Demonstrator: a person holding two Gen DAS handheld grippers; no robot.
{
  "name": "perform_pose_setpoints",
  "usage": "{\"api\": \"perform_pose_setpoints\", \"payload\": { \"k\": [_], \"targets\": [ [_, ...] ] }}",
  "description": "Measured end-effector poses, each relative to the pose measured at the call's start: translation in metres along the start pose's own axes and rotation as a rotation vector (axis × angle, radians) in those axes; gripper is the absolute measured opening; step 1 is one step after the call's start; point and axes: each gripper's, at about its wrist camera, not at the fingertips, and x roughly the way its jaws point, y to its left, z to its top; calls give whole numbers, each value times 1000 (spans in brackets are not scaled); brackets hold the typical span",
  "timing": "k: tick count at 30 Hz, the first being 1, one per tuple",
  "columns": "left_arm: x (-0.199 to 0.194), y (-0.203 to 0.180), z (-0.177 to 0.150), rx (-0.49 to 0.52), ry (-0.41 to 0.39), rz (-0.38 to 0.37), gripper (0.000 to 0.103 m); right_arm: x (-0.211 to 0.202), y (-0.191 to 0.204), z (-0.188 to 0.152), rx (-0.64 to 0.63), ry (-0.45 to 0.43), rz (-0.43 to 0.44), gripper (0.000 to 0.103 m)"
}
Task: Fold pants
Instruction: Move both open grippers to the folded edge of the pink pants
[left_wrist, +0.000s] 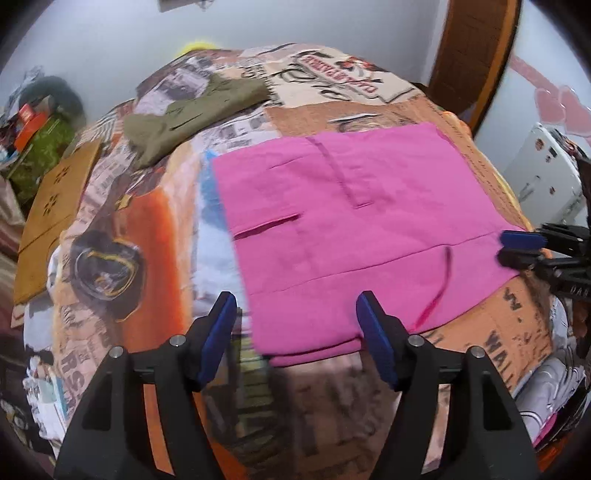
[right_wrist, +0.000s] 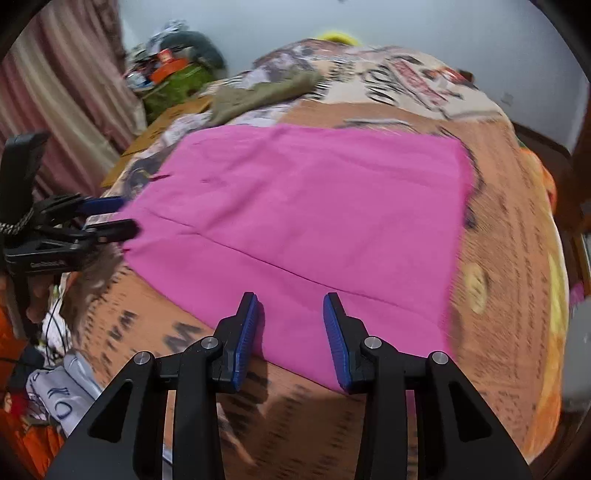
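Pink pants (left_wrist: 351, 221) lie folded flat in a rectangle on the patterned bedspread (left_wrist: 155, 229); they also show in the right wrist view (right_wrist: 314, 221). My left gripper (left_wrist: 297, 306) is open and empty, just above the near left corner of the pants. My right gripper (right_wrist: 290, 306) is open and empty over the near edge of the pants. The right gripper shows at the right edge of the left wrist view (left_wrist: 517, 247), and the left gripper at the left of the right wrist view (right_wrist: 122, 216).
Olive green folded clothing (left_wrist: 192, 114) lies farther back on the bed, also in the right wrist view (right_wrist: 258, 96). A brown cardboard sheet (left_wrist: 55, 206) lies at the bed's left side. Cluttered items (left_wrist: 33, 122) stand beyond it. A wooden door frame (left_wrist: 472, 59) is at the back right.
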Motion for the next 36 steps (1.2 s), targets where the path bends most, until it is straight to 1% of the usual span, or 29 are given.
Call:
{"api": "perform_pose_setpoints", "payload": {
  "k": [3,5,7,8,9,11,12,15,18,20,21,23,25,29,33,36],
  "targets": [
    [4,14,-4,-72,12,-45,78,-5,-24,-8,79,-4,-37,33],
    [5,19,-5,-93,16,-60,79,-8,-35,-13,121,-10,-54,32],
    [5,17,-5,-85,11,-49,81,-10,-43,-19,147,-14,-107,32],
    [5,15,-5,-77,7,-40,82,-11,-47,-21,169,-10,-115,32],
    [5,13,-6,-66,1,-29,84,-11,-54,-25,197,-9,-108,32],
    [6,12,-8,-56,-9,-23,85,-10,-63,-28,233,-6,-82,38],
    [7,14,-8,-62,-10,-27,86,-9,-64,-29,238,-3,-87,43],
    [11,22,-10,-101,-4,-49,91,-8,-61,-28,223,1,-107,43],
    [11,26,-9,-130,5,-71,91,-9,-59,-26,200,7,-117,43],
    [8,26,-6,-139,13,-73,91,-10,-60,-25,201,16,-113,43],
    [4,25,-3,-134,6,-70,90,-11,-61,-23,201,22,-112,43],
    [-9,24,4,-113,-35,-46,90,-14,-60,-18,193,24,-116,43],
    [-24,24,18,-89,-89,-12,90,-23,-58,-8,174,-7,-122,44],
    [-35,34,50,-85,-147,26,90,-38,-55,18,142,-79,-124,45],
    [-25,49,76,-114,-160,46,90,-45,-59,46,135,-144,-116,45],
    [-9,62,90,-148,-138,33,90,-42,-67,63,140,-169,-116,45]
  ]
}}
